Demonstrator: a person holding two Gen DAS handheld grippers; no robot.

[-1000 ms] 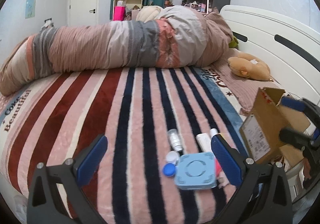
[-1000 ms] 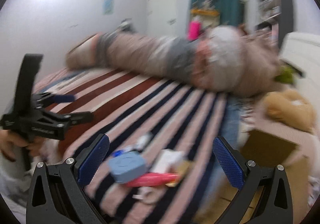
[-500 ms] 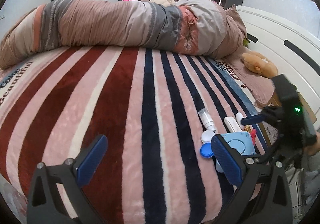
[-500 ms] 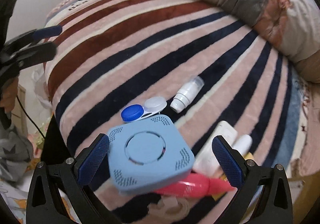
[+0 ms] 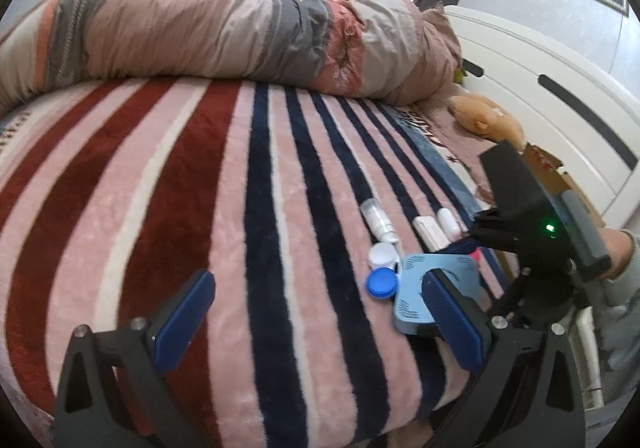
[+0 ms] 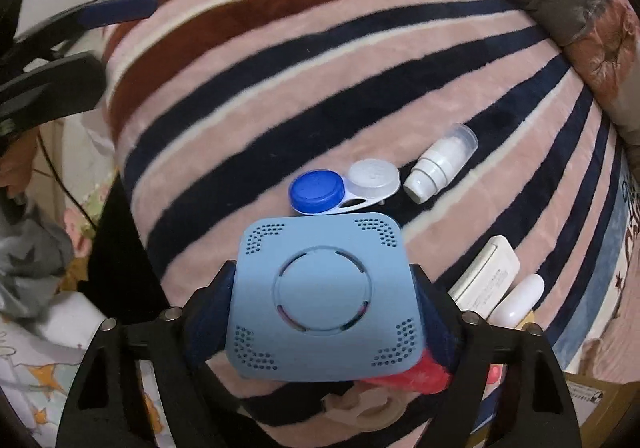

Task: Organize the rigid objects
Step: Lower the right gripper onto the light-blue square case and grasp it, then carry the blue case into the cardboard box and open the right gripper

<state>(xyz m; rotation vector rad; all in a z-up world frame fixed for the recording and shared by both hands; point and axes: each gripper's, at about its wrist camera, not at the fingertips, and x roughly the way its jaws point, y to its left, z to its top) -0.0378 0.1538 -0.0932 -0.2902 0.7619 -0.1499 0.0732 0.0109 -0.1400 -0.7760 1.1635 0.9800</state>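
grasp step: right gripper (image 6: 322, 302) closing on the blue square box (image 6: 324, 298)

the box is straddled by the jaws, one at each side edge; whether the pads already press cannot be told, so the grip is judged not yet secure. the box lies at the near edge of the striped blanket (image 6: 320, 72), just beside the contact lens case (image 6: 344, 188), partly over a pink tube (image 6: 408, 378). left gripper (image 5: 316, 316) is held wide and empty above the blanket. next move, as judged: closure finished, then a straight lift, so the neighbours are not dragged, then transfer, likely to the cardboard box (image 5: 548, 168). writing: small print on the white case (image 6: 486, 276) is unreadable; blanket lettering is cut off.
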